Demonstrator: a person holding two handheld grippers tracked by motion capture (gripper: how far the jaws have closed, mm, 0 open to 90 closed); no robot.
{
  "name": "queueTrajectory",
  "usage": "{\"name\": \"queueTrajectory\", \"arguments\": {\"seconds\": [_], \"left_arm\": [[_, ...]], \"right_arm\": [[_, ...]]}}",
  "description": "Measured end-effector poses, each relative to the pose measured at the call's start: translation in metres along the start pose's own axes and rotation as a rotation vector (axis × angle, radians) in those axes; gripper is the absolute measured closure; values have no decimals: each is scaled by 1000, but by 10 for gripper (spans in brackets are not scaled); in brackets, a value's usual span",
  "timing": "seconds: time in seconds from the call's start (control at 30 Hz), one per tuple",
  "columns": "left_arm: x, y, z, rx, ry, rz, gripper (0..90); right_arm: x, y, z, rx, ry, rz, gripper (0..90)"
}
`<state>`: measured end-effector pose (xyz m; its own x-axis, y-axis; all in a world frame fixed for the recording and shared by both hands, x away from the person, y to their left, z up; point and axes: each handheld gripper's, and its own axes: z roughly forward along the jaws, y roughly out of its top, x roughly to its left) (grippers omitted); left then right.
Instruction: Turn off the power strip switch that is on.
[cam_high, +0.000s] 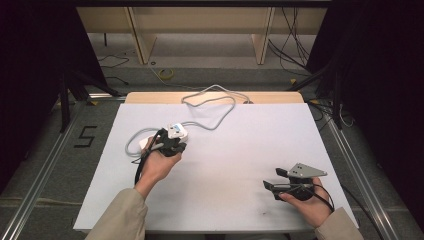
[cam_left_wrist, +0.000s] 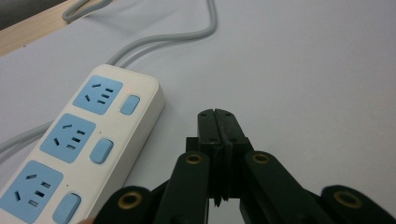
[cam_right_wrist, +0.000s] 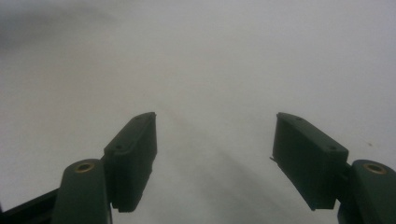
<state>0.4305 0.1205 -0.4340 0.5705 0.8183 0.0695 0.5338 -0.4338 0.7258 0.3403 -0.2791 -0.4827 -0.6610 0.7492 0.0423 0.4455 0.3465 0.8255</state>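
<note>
My left claw (cam_left_wrist: 218, 114) was shut, its two black jaws pressed flat together with nothing between them. In the left gripper view it hung just to the right of the power strip (cam_left_wrist: 81, 154), close beside the strip's long edge but not touching it. From the high view, my left hand (cam_high: 159, 162) sat at the left-middle of the bench (cam_high: 240, 165), with the left claw over the near end of the strip.

The power strip lay flat on the white bench top. It was cream-white, with three pale blue socket panels in a row and a blue switch button (cam_left_wrist: 130, 104) next to each. Its grey cord (cam_high: 212, 107) ran off the far end, looped across the back of the bench toward the wooden edge, and another bend of it curled round on the strip's left side.

My right claw (cam_right_wrist: 215, 161) was open, its jaws standing wide apart over bare white bench with nothing between them. In the high view my right hand (cam_high: 302, 197) held it low at the near right of the bench, pointing leftward, with the grey three-cornered plate (cam_high: 307, 170) on top. It was well apart from the power strip and the cord.
</note>
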Motion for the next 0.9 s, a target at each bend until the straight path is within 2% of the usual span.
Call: {"name": "queueTrajectory", "arguments": {"seconds": [0.9], "left_arm": [[14,9,10,33,28,-5,897]], "right_arm": [[0,0,0,-9,2,0,312]]}}
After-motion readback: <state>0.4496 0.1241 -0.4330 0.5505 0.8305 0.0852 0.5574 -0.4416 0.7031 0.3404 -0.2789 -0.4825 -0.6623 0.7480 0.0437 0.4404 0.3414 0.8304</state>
